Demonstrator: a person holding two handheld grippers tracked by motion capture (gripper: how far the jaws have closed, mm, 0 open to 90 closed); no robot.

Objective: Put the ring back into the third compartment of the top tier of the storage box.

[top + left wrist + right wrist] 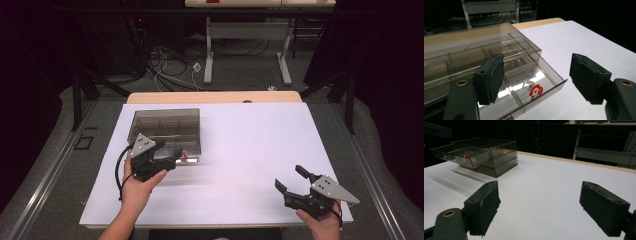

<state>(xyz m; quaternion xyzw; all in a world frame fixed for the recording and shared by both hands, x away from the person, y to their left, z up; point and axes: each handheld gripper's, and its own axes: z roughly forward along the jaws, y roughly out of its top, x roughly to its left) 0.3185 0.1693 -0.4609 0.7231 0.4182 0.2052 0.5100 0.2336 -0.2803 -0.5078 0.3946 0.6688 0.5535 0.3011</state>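
Observation:
A smoky clear plastic drawer box [165,125] stands at the back left of the white table sheet [250,145]. Its lowest drawer [544,75] is pulled out towards the person. In that drawer lie a small red and white figure [535,91] and a small clear piece [527,85]; the red figure [185,156] also shows from above. My left gripper [169,149] hovers open at the drawer's front, its jaws wide apart around the drawer's corner [539,77] and touching nothing. My right gripper [288,176] is open over bare sheet at the front right [539,207], far from the box [486,155].
The box's upper drawers [474,57] are pushed in and have dividers inside. A wooden table edge [215,97] runs behind the sheet. Beyond it are floor cables [170,70] and another table's legs [208,55]. Dark curtains flank both sides.

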